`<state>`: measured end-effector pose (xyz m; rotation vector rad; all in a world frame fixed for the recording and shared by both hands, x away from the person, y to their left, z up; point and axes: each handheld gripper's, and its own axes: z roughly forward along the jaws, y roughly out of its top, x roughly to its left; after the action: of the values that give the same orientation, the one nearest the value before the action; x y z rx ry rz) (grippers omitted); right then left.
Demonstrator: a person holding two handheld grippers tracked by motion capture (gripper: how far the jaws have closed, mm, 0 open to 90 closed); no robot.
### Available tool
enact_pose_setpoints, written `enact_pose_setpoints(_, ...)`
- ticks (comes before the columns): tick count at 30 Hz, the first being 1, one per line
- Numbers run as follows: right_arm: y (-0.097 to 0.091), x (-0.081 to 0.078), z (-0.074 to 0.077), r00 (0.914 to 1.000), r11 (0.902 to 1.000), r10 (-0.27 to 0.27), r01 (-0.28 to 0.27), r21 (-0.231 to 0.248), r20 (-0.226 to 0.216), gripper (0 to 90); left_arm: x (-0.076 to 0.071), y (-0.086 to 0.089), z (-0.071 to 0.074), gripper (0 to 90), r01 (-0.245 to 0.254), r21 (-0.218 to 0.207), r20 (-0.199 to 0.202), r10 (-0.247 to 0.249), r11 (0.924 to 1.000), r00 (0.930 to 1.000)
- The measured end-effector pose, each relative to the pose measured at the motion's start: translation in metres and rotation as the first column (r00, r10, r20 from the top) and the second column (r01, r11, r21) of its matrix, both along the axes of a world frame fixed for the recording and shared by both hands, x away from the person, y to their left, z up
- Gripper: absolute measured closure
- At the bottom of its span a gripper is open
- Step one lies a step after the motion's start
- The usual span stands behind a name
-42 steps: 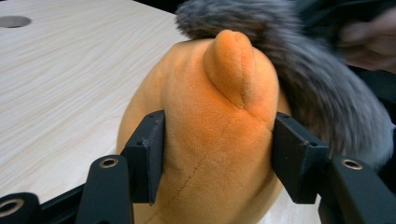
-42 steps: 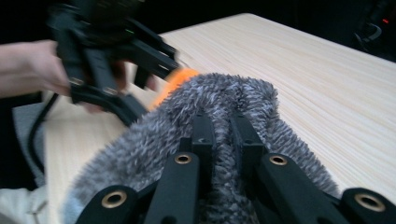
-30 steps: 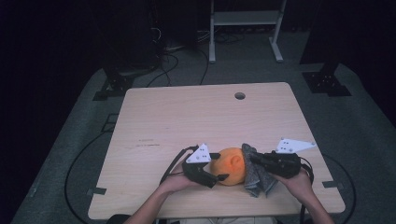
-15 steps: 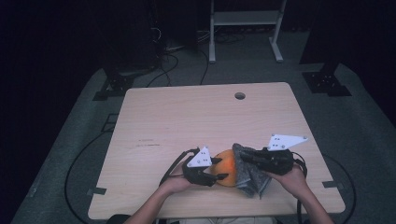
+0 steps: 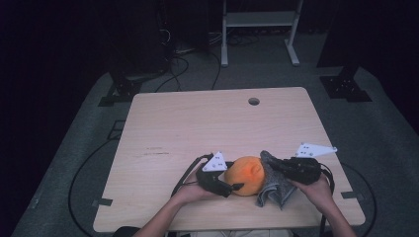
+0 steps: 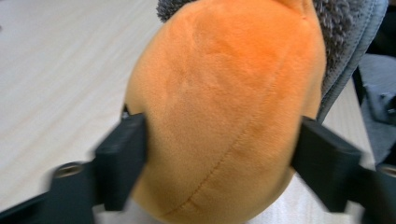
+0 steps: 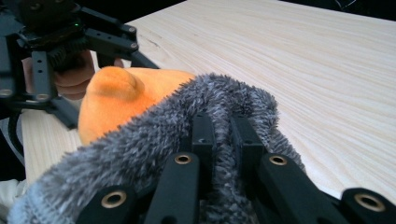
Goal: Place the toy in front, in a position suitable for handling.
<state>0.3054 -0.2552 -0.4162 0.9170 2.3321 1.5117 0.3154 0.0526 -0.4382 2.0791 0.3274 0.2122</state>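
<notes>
Evidently steadying the orange plush toy (image 5: pixel 245 175) with the left gripper (image 5: pixel 236 187), jaws half wide, just reopened after a squeeze, one finger (image 6: pixel 122 158) against each flank and the toy bulging forward between and beyond the tips, probably so it sits firm on the table (image 5: pixel 207 123) while being wiped or wrapped. Meanwhile pinching a fold of the grey fuzzy cloth (image 5: pixel 274 183) in the right gripper (image 7: pixel 223 122), fingers (image 7: pixel 203 135) drawn narrow on the pile, cloth draped over the tips and pressed against the toy's far side just ahead of them.
</notes>
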Motion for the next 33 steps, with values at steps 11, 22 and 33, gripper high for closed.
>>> enact_pose_setpoints(11,0.042,-0.03,0.045,0.9805,0.9865,0.13,-0.143,0.08,0.147,81.7,-0.004,0.016,0.027,42.8,-0.062,-0.031,0.002,0.063,0.9976,0.998)
enact_pose_setpoints(22,0.052,-0.008,0.017,0.9935,0.9954,0.095,-0.095,-0.003,0.062,81.8,0.004,0.023,0.024,31.4,-0.031,-0.085,-0.071,0.025,0.9959,0.9972)
enact_pose_setpoints(33,0.033,-0.005,0.006,0.9978,0.9985,0.052,-0.053,0.012,0.041,81.8,0.013,0.026,0.012,32.2,-0.027,-0.071,-0.101,0.02,0.9971,0.9946)
